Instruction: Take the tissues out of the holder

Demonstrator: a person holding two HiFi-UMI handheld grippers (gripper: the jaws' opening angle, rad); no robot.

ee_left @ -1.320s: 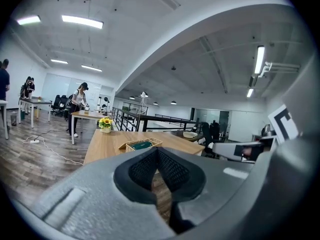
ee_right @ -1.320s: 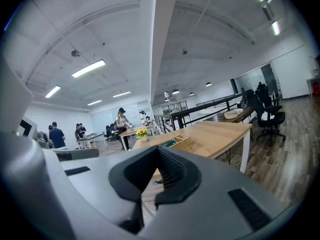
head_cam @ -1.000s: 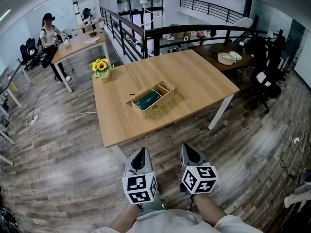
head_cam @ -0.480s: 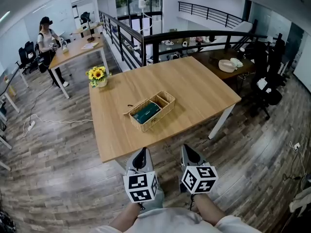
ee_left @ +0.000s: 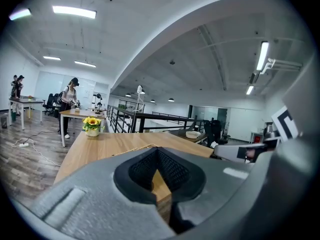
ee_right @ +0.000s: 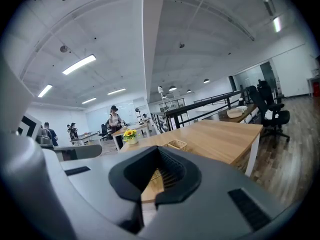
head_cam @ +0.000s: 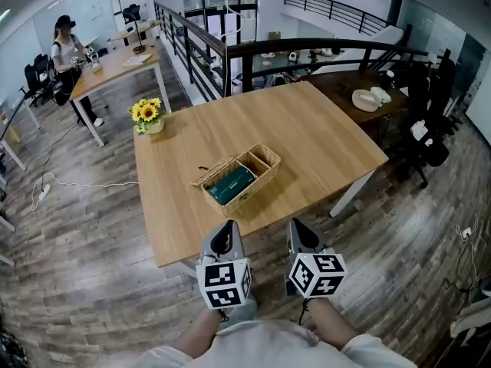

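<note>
The dark teal tissue pack lies in the larger compartment of the woven wicker holder on the light wooden tabletop, beyond reach, so I carry my left hand-held gripper and right hand-held gripper side by side near its front edge, jaws together and empty.

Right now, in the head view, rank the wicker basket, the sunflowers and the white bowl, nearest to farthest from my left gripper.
1. Wicker basket, middle of wooden table, straight ahead.
2. Sunflowers, that table's far left corner.
3. White bowl, dark table, far right.
</note>
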